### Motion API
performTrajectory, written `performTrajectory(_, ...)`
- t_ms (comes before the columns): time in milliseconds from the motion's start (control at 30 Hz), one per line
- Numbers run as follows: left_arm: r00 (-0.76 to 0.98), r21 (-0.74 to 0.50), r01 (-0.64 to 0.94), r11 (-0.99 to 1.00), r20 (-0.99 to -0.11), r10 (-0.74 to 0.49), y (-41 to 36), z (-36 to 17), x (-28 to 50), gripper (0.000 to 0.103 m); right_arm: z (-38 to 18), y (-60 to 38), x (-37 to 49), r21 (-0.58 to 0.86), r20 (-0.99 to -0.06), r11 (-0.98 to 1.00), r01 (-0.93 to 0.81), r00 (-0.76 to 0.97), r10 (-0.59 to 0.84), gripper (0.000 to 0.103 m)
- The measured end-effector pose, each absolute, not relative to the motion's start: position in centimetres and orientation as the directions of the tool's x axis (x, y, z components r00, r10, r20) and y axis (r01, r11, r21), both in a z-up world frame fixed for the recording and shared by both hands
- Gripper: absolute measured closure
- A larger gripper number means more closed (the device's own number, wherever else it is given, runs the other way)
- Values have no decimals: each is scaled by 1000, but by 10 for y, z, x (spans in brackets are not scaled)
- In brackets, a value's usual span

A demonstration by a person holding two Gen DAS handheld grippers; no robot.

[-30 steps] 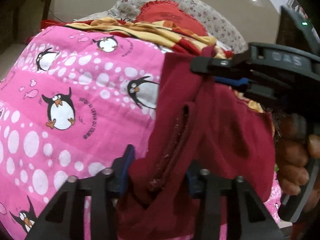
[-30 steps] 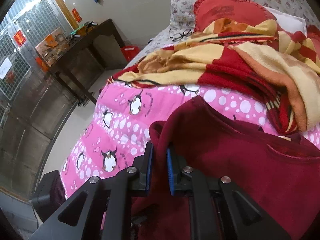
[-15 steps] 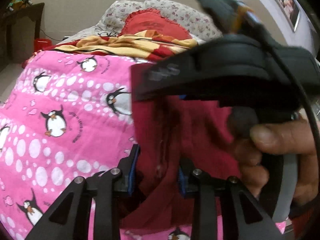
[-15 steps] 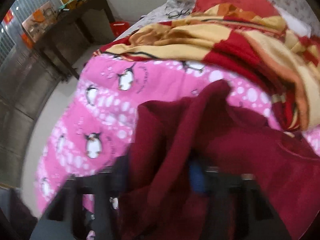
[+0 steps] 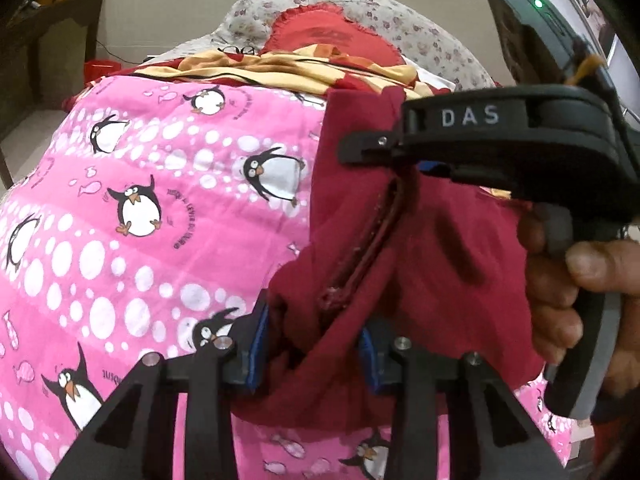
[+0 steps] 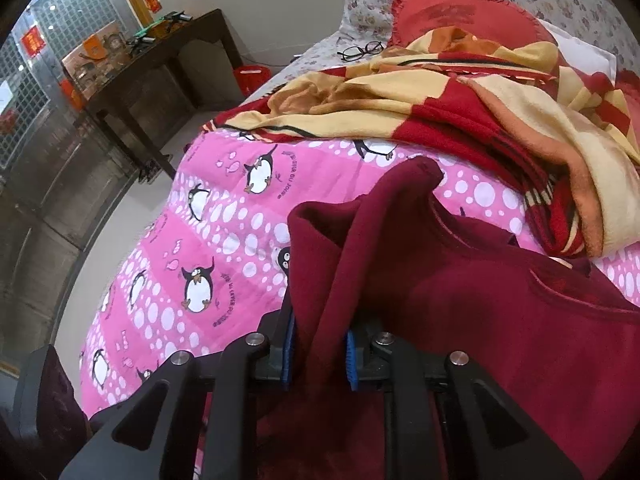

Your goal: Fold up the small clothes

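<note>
Right claw (image 6: 318,354) swinging back off left view's centre, both claws gripping maroon garment (image 5: 420,264), left claw (image 5: 312,354) pinching bunched edge; garment lifting above pink bedspread (image 5: 160,208): fold likely mid-carry.

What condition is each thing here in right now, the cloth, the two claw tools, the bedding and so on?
maroon garment: bunched, lifted off the bed, held at two spots.
left gripper: fingers apart, garment fold between them.
right gripper: fingers apart, garment fold between them.
penguin quilt: spread flat.
striped blanket: rumpled in a heap.
eyeglasses: unfolded, lying on the floral sheet.
</note>
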State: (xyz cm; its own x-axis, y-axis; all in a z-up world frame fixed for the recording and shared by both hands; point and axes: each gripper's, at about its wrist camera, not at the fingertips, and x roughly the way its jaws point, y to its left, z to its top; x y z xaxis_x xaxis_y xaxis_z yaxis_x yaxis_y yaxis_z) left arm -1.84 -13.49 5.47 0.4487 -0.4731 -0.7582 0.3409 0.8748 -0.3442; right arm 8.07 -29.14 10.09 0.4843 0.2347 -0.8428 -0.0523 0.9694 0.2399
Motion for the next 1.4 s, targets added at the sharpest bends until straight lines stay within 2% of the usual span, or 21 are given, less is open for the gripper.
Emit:
performTrajectory(233,456,-328,378,865,-747,-483,-152,76,-35,72,117,-310,61,231,-824,972,-50,520,223,70)
performTrajectory(700,416,-296,548,782,-714,-563,-240,124,-79,74,156,-396,-1,246,-767,969,25,616,179,71)
performTrajectory(933,327,-333,593,733,-732,-597,-308,113,-99,75,158,-453,-36,209,-765,973,97,636,101,73)
performTrajectory(1100,292,-323,605,728,-761,-580,-349,92,-110,74,132,-498,-51,234,-782,954,187,620,70,73)
performTrajectory(1167,272,-325,602,729,-775,-571,-359,83,-113,72,116,-514,-53,269,-792,936,228,606,80,73)
performTrajectory(1300,211,-336,626,703,-796,-568,-360,83,-122,56,93,-533,-62,339,-777,911,237,617,129,73)
performTrajectory(1333,211,-336,626,703,-795,-568,-355,88,-124,49,92,-535,-65,352,-769,908,226,623,143,73)
performTrajectory(1400,229,-330,612,718,-795,-561,-338,101,-126,42,95,-539,-70,363,-759,911,196,630,167,67)
